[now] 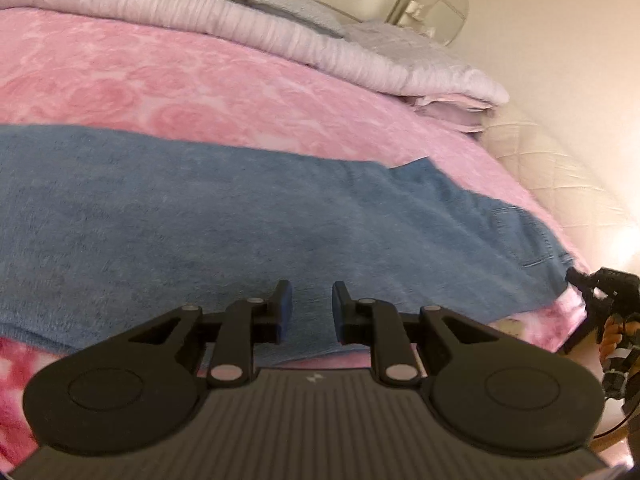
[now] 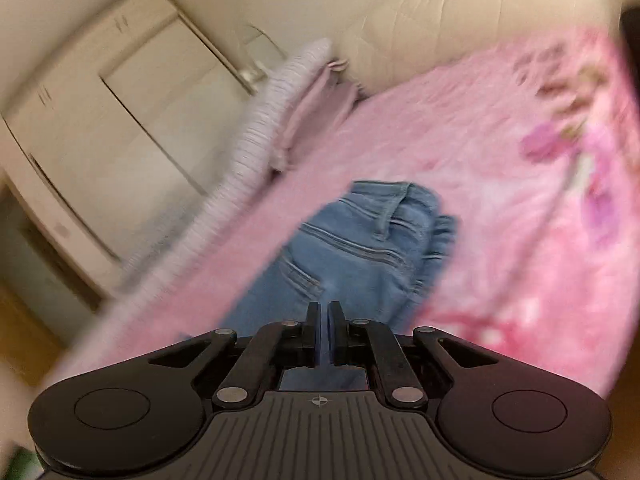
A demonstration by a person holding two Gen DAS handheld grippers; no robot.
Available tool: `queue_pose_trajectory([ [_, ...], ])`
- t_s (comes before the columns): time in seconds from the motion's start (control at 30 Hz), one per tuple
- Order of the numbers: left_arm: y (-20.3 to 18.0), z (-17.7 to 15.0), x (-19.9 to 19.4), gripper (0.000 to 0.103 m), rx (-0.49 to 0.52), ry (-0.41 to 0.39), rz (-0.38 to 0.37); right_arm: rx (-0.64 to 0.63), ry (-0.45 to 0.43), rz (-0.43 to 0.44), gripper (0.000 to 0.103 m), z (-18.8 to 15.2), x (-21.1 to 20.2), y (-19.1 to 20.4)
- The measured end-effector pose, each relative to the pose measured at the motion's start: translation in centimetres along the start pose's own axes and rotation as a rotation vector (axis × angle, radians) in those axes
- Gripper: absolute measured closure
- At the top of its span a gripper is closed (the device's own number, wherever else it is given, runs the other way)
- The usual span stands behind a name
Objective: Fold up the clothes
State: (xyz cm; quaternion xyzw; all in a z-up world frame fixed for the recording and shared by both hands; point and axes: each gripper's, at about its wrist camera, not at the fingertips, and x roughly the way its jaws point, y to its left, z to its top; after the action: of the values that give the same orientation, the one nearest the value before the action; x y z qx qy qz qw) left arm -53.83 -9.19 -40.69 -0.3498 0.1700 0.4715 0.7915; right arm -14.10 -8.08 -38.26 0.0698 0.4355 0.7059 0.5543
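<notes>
Lying flat across the bed, the blue denim jeans (image 1: 248,216) stretch side to side in the left wrist view, their long axis running from the left edge of the picture to the pocketed waist end at the right, all on a pink rose-patterned blanket (image 1: 160,80). The left hand-held gripper (image 1: 312,312) hovers over the near edge of the denim, roughly at mid-length, pointing across the trousers rather than along them. Its jaws stand partly spread with only bare cloth showing in the gap; the pads do not press on anything, so it holds nothing.

At the waist end, the right hand-held gripper (image 2: 324,332) is the nearer of the two. In its own blurred view the waistband, belt loops and back pocket seams of the jeans lie straight ahead and slightly beyond the fingertips. Its jaws are pressed almost together, leaving a thin slit in which something blue shows; whether that is a pinched fold of denim or the cloth behind cannot be told for sure from this picture. From the left wrist view the same tool appears at the far right, touching or just beside the waist corner.

A lilac ribbed quilt (image 1: 240,12) is folded at the far side of the bed, well apart from the jeans.

For a fold, the waist end would likely travel along the long axis toward the legs.
</notes>
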Motion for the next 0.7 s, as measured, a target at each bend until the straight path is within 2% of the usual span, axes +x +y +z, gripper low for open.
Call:
queue_pose_trajectory([
  [0.1,0.3,-0.4,-0.7,0.089,-0.075,-0.014,0.033,0.067,0.104,-0.093,0.102,0.5,2.3,-2.4],
  [0.17,0.4,-0.4,-2.1,0.086,-0.108,-0.026,0.08,0.085,0.096,-0.116,0.101,0.7,1.2,-1.9],
  [0.2,0.2,-0.5,-2.8,0.085,-0.115,-0.027,0.114,0.058,0.086,-0.13,0.099,0.5,0.5,-1.0],
  [0.27,0.1,-0.5,-3.8,0.083,-0.129,-0.014,0.199,-0.023,0.062,-0.081,0.096,-0.4,-1.0,1.0],
  [0.33,-0.2,-0.5,-4.9,0.082,-0.138,-0.004,0.273,-0.116,0.12,-0.063,0.087,-1.7,-0.4,2.7],
  [0.37,-0.4,-0.5,-5.4,0.08,-0.142,0.01,0.312,-0.165,0.154,-0.083,0.081,-2.4,0.2,3.5],
  [0.43,-0.7,-0.4,-6.4,0.08,-0.15,0.037,0.389,-0.266,0.191,-0.176,0.08,-4.0,0.9,4.9],
  [0.5,-1.3,-0.5,-8.0,0.076,-0.139,0.032,0.46,-0.357,0.223,-0.251,0.077,-5.4,1.3,6.4],
  [0.6,-2.9,-0.6,-10.6,0.071,-0.096,0.013,0.565,-0.432,0.245,-0.24,0.075,-6.9,-0.7,9.3],
  [0.67,-4.0,-1.0,-12.2,0.064,-0.065,-0.01,0.605,-0.478,0.257,-0.234,0.073,-7.9,-1.8,11.1],
  [0.7,-4.4,-1.3,-12.9,0.063,-0.057,-0.016,0.614,-0.494,0.257,-0.238,0.071,-8.4,-2.3,11.7],
])
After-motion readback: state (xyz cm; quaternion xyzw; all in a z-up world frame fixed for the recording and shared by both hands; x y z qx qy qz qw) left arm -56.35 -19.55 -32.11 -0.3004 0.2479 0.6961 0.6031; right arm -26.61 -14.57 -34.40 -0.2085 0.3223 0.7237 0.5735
